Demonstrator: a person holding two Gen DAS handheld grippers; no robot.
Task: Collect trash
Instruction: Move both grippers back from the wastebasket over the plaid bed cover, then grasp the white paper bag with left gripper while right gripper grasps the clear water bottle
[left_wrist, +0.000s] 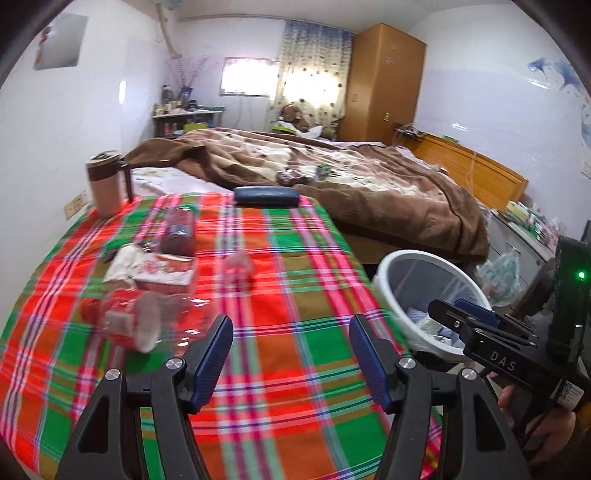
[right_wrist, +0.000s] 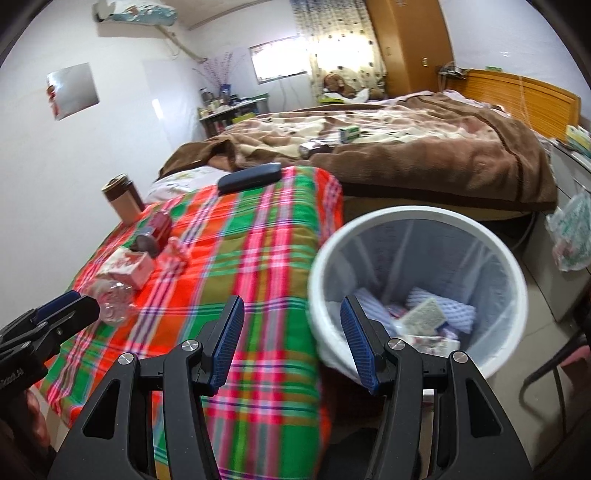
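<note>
**Both tongs empty over the plaid table**

The left gripper (left_wrist: 290, 343) is hanging over the plaid tablecloth (left_wrist: 280, 280), jaws standing apart and gripping nothing. The right gripper (right_wrist: 291, 325) is hovering at the cloth's edge, likewise parted and empty, beside the white bin (right_wrist: 417, 221). Trash is lying at the cloth's far side from the bin: a crushed clear bottle (left_wrist: 136, 314), a red-and-white carton (left_wrist: 162, 271), a dark red can (left_wrist: 181, 230). Paper scraps (right_wrist: 424, 314) are sitting inside the bin.
</note>
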